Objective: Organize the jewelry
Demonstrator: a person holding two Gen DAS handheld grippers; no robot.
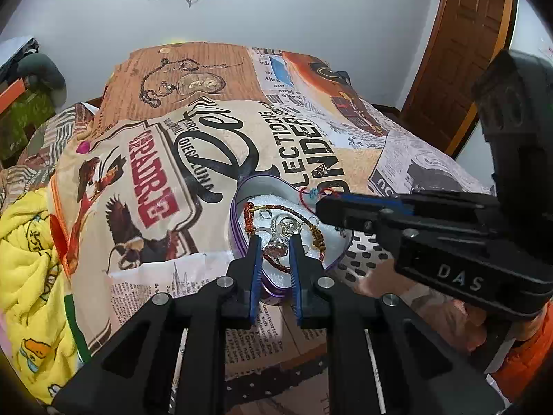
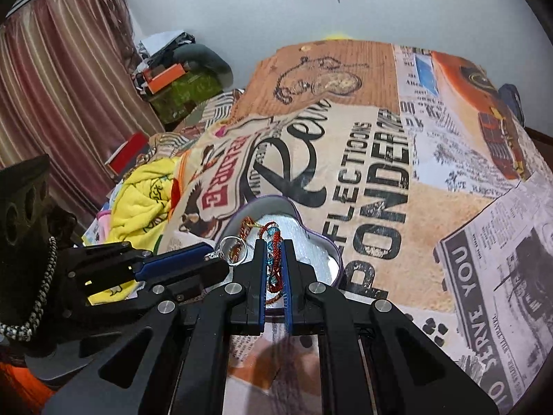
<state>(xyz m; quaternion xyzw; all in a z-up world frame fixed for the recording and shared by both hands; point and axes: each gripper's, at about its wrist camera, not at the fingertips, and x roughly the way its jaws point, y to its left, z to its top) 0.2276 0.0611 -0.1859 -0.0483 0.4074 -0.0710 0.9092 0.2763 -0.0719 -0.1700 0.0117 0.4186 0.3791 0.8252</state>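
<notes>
At the far left lies 1 crumpled yellow towel with cartoon prints (image 1: 31, 269), beside the printed newspaper-collage bedspread (image 1: 145, 159) that covers the bed. On the bedspread sits 1 heart-shaped purple-rimmed tin with a white lining (image 1: 238, 207), and the jewelry is gathered inside it. In the left wrist view, the left gripper (image 1: 274, 242) reaches into the tin with its 2 blue-padded jaws a little apart on either side of 1 silver skull pendant (image 1: 287, 226); whether they pinch it cannot be told. 1 brown braided cord bracelet with gold wire wraps (image 1: 311, 224) curves around the pendant on the lining. To the right, the right gripper (image 2: 274, 252) has its 2 jaws clamped on 1 red braided bracelet with turquoise beads (image 2: 274, 242), held over the tin's right side. In the right wrist view, 1 silver ring (image 2: 235, 249) stands just left of that bracelet.
</notes>
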